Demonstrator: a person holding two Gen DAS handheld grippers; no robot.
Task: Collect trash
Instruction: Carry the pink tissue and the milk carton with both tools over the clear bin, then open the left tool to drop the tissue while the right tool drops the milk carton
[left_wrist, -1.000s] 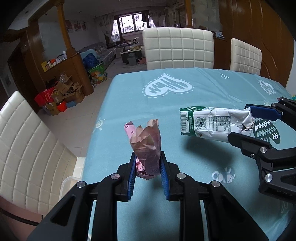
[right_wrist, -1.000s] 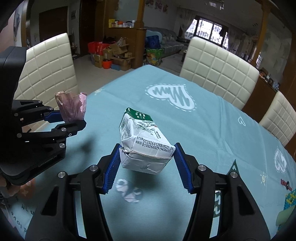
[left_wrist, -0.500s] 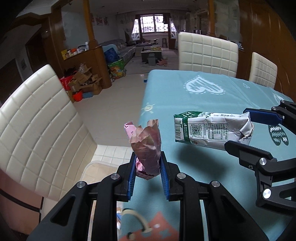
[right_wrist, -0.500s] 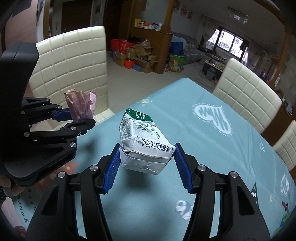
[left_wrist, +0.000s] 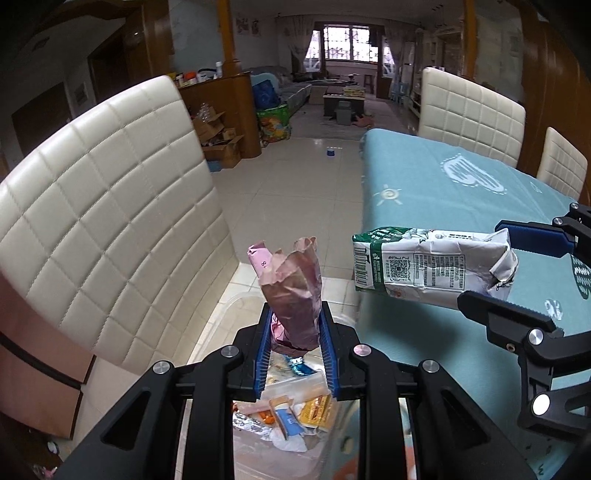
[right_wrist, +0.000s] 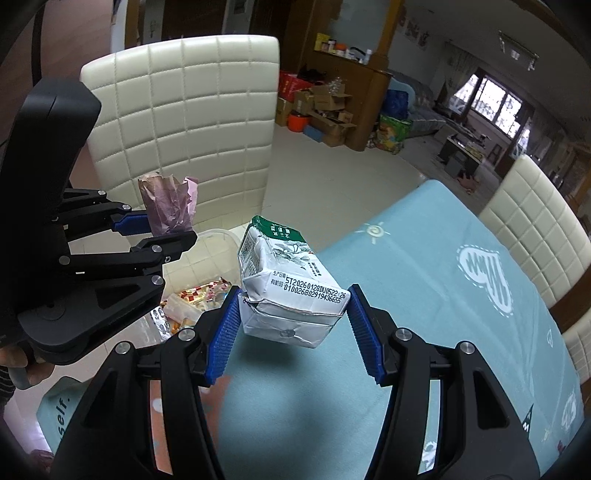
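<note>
Drop step: both loads over/near the bin.
Left hand-held gripper (left_wrist: 294, 345) clamped on crumpled pink-brown paper wrapper (left_wrist: 291, 291), right above the clear plastic trash bin (left_wrist: 236, 308) w/ wrappers inside, on floor beside tabletop (left_wrist: 436, 192). Right hand-held gripper (right_wrist: 295, 332) grips crushed white-green milk carton (right_wrist: 291, 288) over tabletop edge, bin just beyond. Next, probably: open left, shift right over bin, release. Carton print: "5T20260128DU0522:26 / 010026802919436655", QR + barcode.
</note>
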